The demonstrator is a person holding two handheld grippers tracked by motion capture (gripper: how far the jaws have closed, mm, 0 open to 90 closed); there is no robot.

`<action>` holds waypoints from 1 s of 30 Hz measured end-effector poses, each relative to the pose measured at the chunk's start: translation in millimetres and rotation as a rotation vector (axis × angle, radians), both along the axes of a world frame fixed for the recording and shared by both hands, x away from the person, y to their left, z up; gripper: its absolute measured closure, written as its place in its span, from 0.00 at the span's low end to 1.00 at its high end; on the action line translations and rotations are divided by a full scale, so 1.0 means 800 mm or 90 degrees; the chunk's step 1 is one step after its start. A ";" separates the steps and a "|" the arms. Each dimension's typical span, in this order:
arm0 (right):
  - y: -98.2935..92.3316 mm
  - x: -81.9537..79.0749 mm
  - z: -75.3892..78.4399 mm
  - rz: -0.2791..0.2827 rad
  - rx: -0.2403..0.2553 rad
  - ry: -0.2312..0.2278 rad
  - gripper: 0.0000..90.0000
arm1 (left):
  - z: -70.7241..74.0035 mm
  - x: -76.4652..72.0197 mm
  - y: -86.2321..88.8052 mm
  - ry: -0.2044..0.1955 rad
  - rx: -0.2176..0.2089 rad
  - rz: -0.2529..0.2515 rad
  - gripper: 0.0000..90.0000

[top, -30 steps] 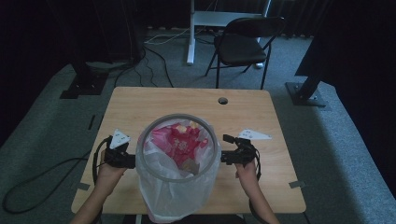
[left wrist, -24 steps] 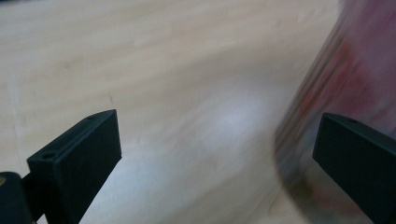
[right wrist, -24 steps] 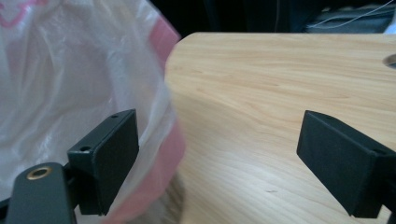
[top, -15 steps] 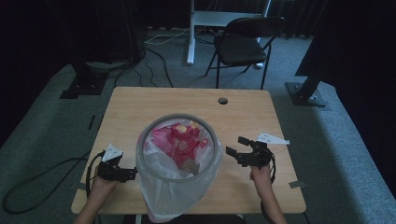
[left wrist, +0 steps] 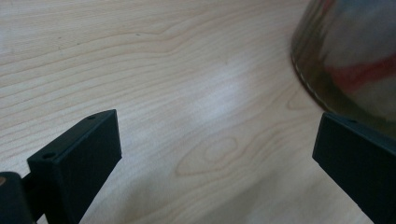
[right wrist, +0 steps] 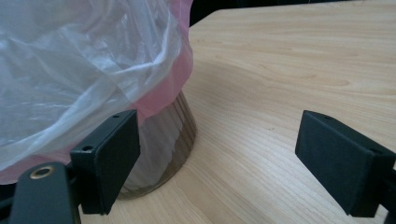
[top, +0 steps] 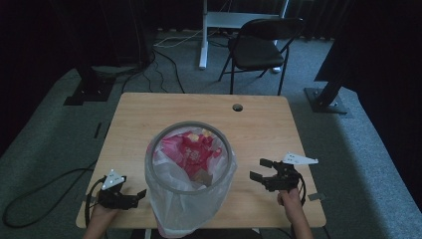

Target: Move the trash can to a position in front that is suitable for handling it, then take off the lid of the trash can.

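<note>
Bin [top: 164,209]: we see it standing upright at the near middle of the table [top: 199,109], long axis vertical, its round mouth facing up.
Liner [top: 171,172]: we see clear plastic draped over the rim and down the wall, with pink wrapping [top: 191,152] inside.
Left gripper [top: 130,198]: we hold it low at the table's near left corner, jaws pointing toward the bin; they stand wide apart around bare wood, touching nothing.
Right gripper [top: 261,169]: we hold it near the table's right edge, jaws pointing at the bin; they gape wide and grip nothing, just beside the bin's base.
</note>
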State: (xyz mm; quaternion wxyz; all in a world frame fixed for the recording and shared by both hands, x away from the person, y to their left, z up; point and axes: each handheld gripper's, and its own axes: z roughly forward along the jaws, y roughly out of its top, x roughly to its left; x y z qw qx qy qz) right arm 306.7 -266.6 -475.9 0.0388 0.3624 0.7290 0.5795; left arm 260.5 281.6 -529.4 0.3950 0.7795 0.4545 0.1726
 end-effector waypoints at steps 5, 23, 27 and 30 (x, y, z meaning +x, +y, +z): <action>0.002 -0.005 0.022 0.002 0.008 -0.027 0.15 | -0.003 -0.008 -0.003 -0.009 0.015 -0.020 0.01; 0.035 0.007 0.103 0.066 0.003 -0.093 0.13 | -0.009 -0.008 -0.002 -0.003 0.015 -0.029 0.01; 0.042 0.013 0.113 0.072 0.004 -0.099 0.13 | -0.009 -0.009 -0.004 -0.003 0.020 -0.035 0.01; 0.047 0.018 0.119 0.074 0.004 -0.103 0.13 | -0.010 -0.009 -0.004 -0.001 0.022 -0.037 0.01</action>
